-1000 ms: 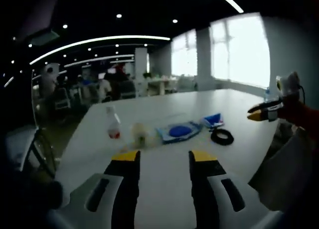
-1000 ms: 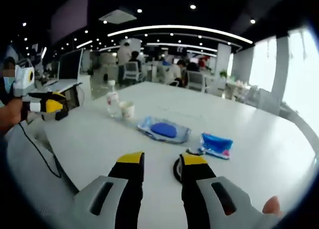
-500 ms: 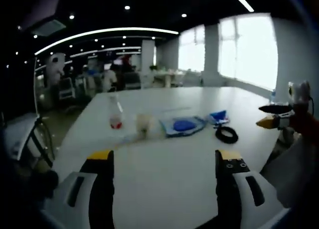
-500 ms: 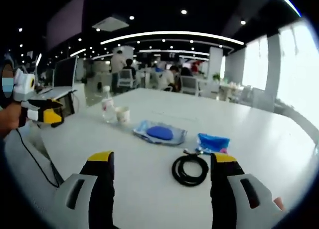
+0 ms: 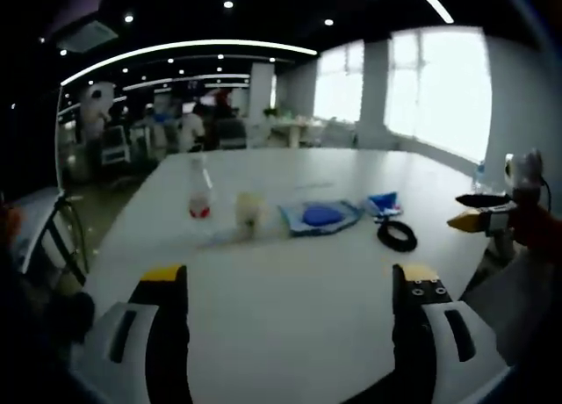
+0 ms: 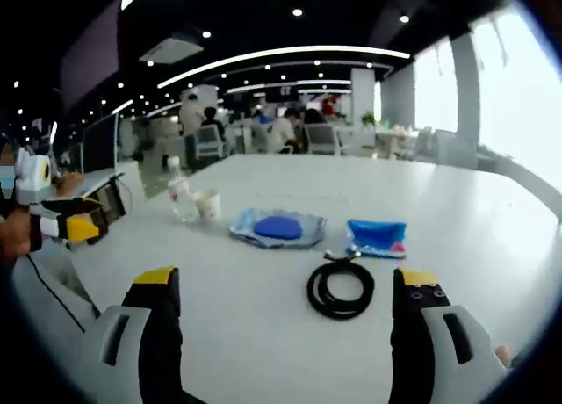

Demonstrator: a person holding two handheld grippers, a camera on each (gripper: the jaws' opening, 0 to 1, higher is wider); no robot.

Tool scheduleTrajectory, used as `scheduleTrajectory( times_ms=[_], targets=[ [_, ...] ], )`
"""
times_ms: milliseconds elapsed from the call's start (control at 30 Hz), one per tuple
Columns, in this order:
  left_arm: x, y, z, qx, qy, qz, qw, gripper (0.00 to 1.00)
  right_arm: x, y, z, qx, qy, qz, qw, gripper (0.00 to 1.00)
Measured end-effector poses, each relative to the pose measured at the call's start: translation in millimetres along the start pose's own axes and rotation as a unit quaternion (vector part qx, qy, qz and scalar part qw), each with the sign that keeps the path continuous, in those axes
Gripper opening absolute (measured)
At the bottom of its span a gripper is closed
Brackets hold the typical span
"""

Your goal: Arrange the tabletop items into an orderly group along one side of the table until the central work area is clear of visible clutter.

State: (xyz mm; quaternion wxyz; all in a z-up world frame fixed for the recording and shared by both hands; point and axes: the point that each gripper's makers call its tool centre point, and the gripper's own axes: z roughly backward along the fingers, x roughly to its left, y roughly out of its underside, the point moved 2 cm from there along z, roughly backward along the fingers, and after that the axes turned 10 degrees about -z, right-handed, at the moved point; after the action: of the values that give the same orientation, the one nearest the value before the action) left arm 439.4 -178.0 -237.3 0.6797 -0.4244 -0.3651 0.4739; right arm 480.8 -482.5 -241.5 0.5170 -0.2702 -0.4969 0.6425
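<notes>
Right gripper view looks across a long white table point(image 6: 492, 246) whose far end runs toward rows of desks and seated people, too blurred to make out. On it, from left to right, stand and lie a clear water bottle point(image 6: 180, 196) with a red label whose writing cannot be read, a pale paper cup point(image 6: 209, 205) just beside it, a flat clear packet with a blue oval inside point(image 6: 277, 228), a blue pouch point(image 6: 377, 236) with a pink corner, and nearer the camera a coiled black cable point(image 6: 341, 289) lying flat, its plug end pointing toward the pouch. The right gripper point(image 6: 294, 294) has its yellow-tipped jaws spread wide, holding nothing, either side of the cable in the picture. The left gripper point(image 5: 290, 285) is likewise spread wide and empty over bare tabletop, with the same row of things well beyond it. In the left gripper view the bottle point(image 5: 199, 196) is hazy and half washed out.
</notes>
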Motion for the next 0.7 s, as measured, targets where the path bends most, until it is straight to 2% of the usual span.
scheduleTrajectory(
  times_ms=[367,700],
  targets=[
    [-1.7,2.6,-5,0.008,0.003,0.0,1.0,0.95,-4,0.7,0,0.0,0.008,-0.003,1.0,1.0],
    [-0.4,3.3,-4,0.008,0.002,-0.003,1.0,0.94,-14,4.2,0,0.009,0.035,0.005,0.9993,1.0]
  ],
)
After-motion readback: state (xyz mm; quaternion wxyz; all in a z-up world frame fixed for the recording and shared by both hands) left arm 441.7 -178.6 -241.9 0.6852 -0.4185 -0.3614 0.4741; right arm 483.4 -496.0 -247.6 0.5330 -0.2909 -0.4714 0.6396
